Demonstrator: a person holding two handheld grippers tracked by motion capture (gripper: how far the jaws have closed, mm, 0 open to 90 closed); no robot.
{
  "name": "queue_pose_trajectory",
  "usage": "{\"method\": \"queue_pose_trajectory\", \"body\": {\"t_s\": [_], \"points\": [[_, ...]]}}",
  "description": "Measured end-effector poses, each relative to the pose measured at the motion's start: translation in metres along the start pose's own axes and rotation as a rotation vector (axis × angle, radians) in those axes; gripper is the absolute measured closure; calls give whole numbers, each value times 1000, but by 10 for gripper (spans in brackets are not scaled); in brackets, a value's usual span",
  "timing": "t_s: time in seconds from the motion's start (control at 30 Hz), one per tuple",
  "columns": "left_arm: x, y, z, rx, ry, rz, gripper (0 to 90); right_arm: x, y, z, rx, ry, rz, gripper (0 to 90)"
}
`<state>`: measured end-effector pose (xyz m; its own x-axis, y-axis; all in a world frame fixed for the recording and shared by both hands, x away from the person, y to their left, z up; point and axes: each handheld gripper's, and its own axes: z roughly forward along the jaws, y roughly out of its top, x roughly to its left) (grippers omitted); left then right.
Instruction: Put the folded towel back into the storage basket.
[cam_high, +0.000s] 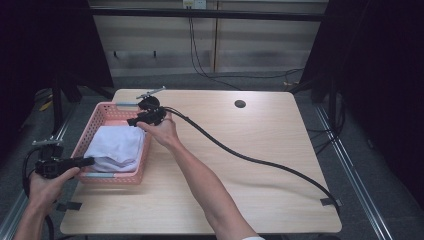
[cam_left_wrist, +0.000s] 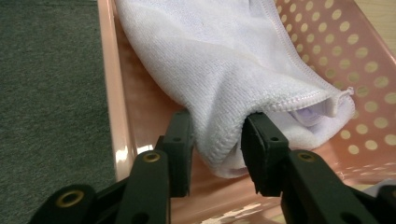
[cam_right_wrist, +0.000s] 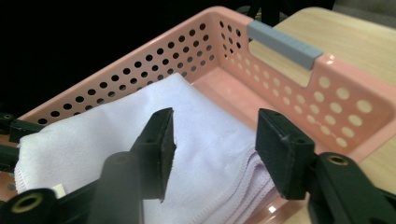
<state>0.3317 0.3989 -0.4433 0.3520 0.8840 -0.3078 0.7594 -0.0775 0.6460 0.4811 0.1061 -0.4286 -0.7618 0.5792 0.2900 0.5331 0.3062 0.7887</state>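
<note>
A pink perforated basket (cam_high: 111, 178) stands at the table's left edge with a folded white towel (cam_high: 117, 145) lying in it. My left gripper (cam_high: 90, 161) reaches in over the near left corner. In the left gripper view its jaws (cam_left_wrist: 217, 140) stand apart on either side of a rolled fold of the towel (cam_left_wrist: 224, 60), which fills the gap without being squeezed. My right gripper (cam_high: 132, 121) hovers at the basket's far right corner. Its jaws (cam_right_wrist: 215, 140) are wide open just above the towel (cam_right_wrist: 93, 135), holding nothing.
A thick black cable (cam_high: 250, 160) runs from the right gripper across the table to its near right corner. The basket wall has a grey handle bar (cam_right_wrist: 282, 44). A round hole (cam_high: 240, 104) sits at the table's far side. Dark floor lies left of the basket.
</note>
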Motion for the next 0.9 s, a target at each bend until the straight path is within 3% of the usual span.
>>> {"method": "queue_pose_trajectory", "body": {"t_s": [0.1,0.23,0.57,0.63,0.83,0.9], "points": [[-1,2,-1,-10,-8,4,574,-1,2,-6,-14,-2,-5,412],[-4,6,-3,-39,14,-3,438,-4,3,-13,-33,9,-9,391],[-7,10,-15,-75,24,-2,348,-19,8,-43,-82,8,-30,365],[-10,11,-16,-81,29,-6,288,-20,9,-51,-87,4,-41,364],[-31,11,-17,-124,-12,30,282,-25,11,-81,-124,-4,-72,357],[-37,11,-15,-107,-20,37,285,-27,10,-89,-126,-18,-75,352]]}}
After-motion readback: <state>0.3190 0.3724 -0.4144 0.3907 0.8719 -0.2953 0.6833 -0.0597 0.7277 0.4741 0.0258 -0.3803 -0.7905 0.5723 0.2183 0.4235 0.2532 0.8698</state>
